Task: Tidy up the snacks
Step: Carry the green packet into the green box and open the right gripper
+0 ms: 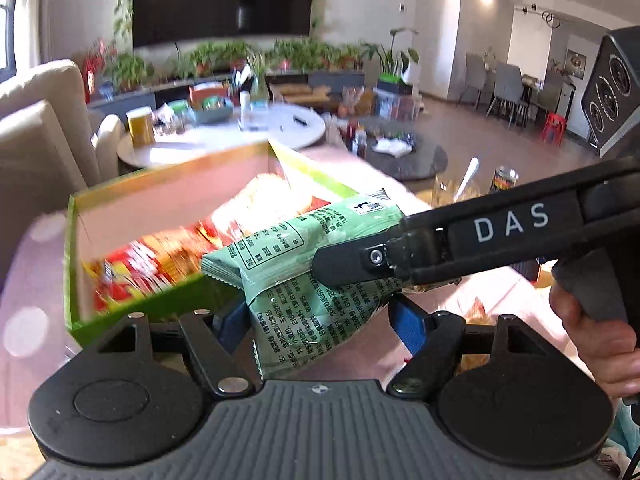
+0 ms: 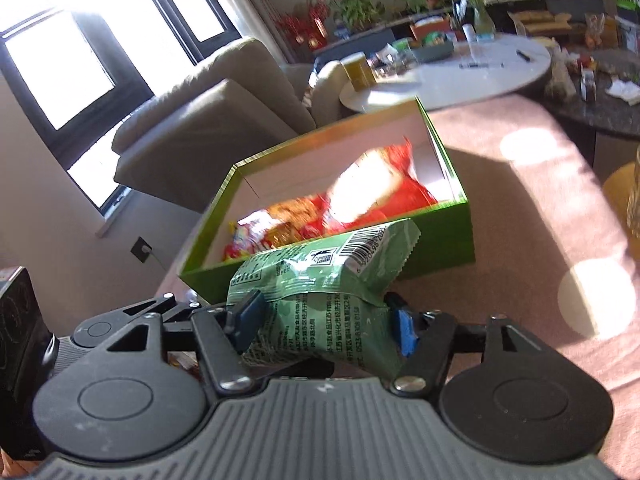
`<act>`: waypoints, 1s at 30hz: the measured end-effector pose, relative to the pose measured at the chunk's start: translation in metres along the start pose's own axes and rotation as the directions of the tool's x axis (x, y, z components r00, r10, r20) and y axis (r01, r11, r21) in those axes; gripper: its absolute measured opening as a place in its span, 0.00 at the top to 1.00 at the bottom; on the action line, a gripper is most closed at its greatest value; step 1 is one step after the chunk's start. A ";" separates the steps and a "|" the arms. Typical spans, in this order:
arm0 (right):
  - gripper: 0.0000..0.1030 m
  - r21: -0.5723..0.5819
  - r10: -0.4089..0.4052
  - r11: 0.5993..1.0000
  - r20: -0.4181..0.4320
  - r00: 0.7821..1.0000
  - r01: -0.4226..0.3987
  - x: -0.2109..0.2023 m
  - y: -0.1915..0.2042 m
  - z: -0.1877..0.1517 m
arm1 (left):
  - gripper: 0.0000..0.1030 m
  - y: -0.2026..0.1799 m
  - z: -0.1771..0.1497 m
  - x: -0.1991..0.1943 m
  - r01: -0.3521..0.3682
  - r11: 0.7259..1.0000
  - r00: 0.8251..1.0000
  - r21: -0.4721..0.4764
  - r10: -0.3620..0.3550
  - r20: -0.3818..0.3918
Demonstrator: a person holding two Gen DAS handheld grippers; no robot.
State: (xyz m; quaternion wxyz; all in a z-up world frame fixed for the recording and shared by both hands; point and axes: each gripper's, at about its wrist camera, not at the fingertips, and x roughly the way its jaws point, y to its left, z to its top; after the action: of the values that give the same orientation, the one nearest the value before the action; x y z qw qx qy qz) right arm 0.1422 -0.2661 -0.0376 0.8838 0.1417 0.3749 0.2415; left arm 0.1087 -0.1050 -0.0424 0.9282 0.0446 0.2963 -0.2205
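— Left wrist view: what is being shown?
— A crinkled green foil snack packet is being clamped by the left gripper and the right gripper, before an open green cardboard box.
— Right wrist view?
— The packet is being pinched between the right gripper fingers, just before the box of red snacks.

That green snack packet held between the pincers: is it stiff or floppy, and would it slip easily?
The green packet looks floppy: it creases and bulges where the right gripper pinches it. Its film shines in the sunlight, so it may be slippery. It is probably light, since the puffy bag keeps its shape in the air above the pink cloth.
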 end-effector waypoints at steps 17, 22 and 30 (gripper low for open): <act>0.52 -0.060 0.106 0.993 0.093 0.990 -0.101 0.006 0.045 0.036 | 0.30 0.031 0.023 -0.039 -0.130 0.992 0.985 0.005 0.128 0.112; 0.51 -0.052 0.118 0.992 0.080 0.990 -0.114 0.020 0.045 0.044 | 0.30 0.044 0.027 -0.030 -0.139 0.990 0.986 -0.007 0.139 0.097; 0.51 -0.046 0.112 0.993 0.072 0.991 -0.109 0.043 0.047 0.053 | 0.30 0.063 0.036 -0.004 -0.158 0.987 0.985 -0.019 0.159 0.072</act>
State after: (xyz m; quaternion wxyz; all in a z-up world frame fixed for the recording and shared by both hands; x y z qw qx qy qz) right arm 0.1918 -0.2074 -0.0074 0.8852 0.1525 0.3281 0.2923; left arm 0.1524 -0.0545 -0.0136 0.9533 0.0540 0.2591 -0.1453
